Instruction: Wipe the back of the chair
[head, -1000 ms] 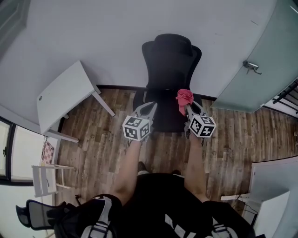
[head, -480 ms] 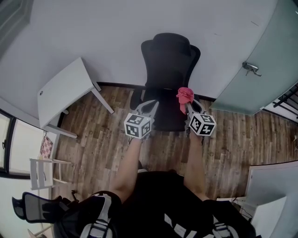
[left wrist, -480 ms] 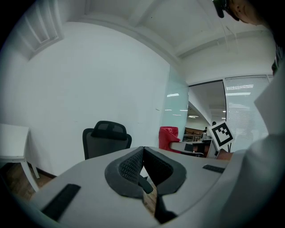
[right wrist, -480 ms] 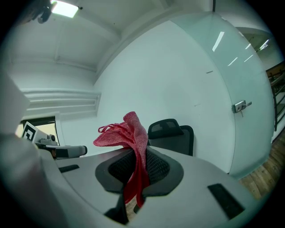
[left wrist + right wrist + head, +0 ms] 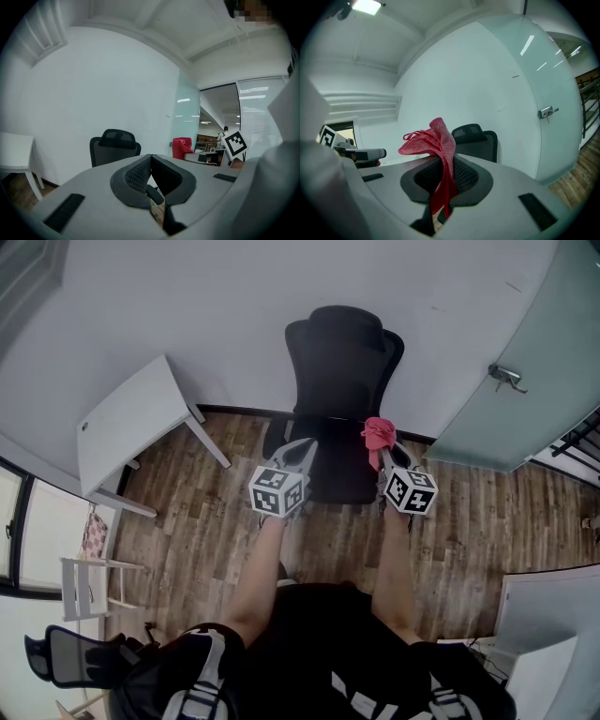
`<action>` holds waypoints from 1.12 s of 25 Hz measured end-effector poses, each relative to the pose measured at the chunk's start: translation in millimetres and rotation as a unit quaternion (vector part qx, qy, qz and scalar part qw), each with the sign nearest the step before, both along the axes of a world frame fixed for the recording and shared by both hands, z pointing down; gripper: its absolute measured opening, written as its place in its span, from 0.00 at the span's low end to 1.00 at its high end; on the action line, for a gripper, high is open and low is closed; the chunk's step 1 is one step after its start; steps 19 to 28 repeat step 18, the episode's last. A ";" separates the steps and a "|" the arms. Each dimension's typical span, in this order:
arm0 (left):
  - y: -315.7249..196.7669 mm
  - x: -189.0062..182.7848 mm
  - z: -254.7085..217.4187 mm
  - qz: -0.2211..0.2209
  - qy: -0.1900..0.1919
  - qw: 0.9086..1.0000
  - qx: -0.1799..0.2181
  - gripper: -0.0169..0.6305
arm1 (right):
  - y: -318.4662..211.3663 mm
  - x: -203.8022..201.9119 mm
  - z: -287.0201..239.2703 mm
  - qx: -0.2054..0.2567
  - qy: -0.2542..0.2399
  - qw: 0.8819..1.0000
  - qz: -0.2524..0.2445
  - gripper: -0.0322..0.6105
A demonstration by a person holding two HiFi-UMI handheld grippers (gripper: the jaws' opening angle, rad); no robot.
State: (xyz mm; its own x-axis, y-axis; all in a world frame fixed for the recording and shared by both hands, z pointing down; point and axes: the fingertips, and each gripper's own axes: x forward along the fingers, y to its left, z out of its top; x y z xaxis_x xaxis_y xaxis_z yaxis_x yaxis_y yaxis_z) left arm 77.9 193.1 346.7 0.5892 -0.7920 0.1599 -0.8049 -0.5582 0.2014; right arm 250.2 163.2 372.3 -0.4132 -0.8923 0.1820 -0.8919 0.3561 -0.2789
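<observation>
Pinching red cloth (image 5: 437,140), R hand-held gripper (image 5: 446,161) faces chair (image 5: 342,362); L hand-held gripper (image 5: 150,158) closed, empty.

Your left forearm (image 5: 255,568) and right forearm (image 5: 394,563) reach forward from your torso, bare, roughly parallel and held apart. Your left tool (image 5: 302,452) points ahead and angles slightly inward, with its marker cube (image 5: 277,491) turned up toward your head. In the left gripper view its 2 jaws meet at the tips, and nothing sits between them. Your right tool (image 5: 382,454) is about level with the left one, its own cube (image 5: 410,491) also facing up. Its 2 jaws are closed on a red cloth (image 5: 440,140), pinched between the pads: 1 end bunches above the tips, the other hangs down behind them.
</observation>
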 end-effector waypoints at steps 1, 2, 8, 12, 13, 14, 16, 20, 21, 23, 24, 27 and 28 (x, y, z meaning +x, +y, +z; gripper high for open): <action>0.0 -0.1 -0.2 0.000 -0.001 1.000 0.000 0.07 | 0.4 0.6 -0.5 0.000 -0.001 1.000 0.002 0.15; 0.1 -0.5 -0.4 0.000 -0.002 1.000 0.000 0.07 | 0.9 0.6 -0.7 0.000 -0.002 1.000 0.003 0.15; 0.7 -6.7 -1.0 -0.008 0.001 1.000 0.002 0.07 | 4.0 -0.3 -0.2 0.000 -0.003 1.000 0.007 0.15; 2.6 -11.3 -0.1 -0.011 0.004 1.000 -0.004 0.07 | 6.8 -3.3 -0.5 0.000 -0.003 1.000 0.007 0.15; 2.6 -12.5 0.0 -0.012 0.005 1.000 -0.006 0.07 | 6.9 -4.5 -0.7 0.000 -0.003 1.000 0.006 0.15; 2.4 -13.5 0.1 -0.013 0.006 1.000 -0.007 0.07 | 6.7 -5.3 -0.9 -0.001 -0.003 1.000 0.005 0.15; 2.0 -13.6 0.9 -0.015 0.008 1.000 -0.010 0.07 | 5.9 -5.2 -0.6 -0.002 -0.004 1.000 0.003 0.15; 1.4 -12.5 2.0 -0.017 0.008 1.000 -0.012 0.07 | 5.0 -3.8 0.3 -0.004 -0.006 1.000 0.003 0.15; 1.4 -12.5 2.0 -0.017 0.008 1.000 -0.012 0.07 | 5.0 -3.8 0.3 -0.004 -0.006 1.000 0.003 0.15; 1.4 -12.5 2.0 -0.017 0.008 1.000 -0.012 0.07 | 5.0 -3.8 0.3 -0.004 -0.006 1.000 0.003 0.15; 1.4 -12.5 2.0 -0.017 0.008 1.000 -0.012 0.07 | 5.0 -3.8 0.3 -0.004 -0.006 1.000 0.003 0.15; 1.4 -12.5 2.0 -0.017 0.008 1.000 -0.012 0.07 | 5.0 -3.8 0.3 -0.004 -0.006 1.000 0.003 0.15; 1.4 -12.5 2.0 -0.017 0.008 1.000 -0.012 0.07 | 5.0 -3.8 0.3 -0.004 -0.006 1.000 0.003 0.15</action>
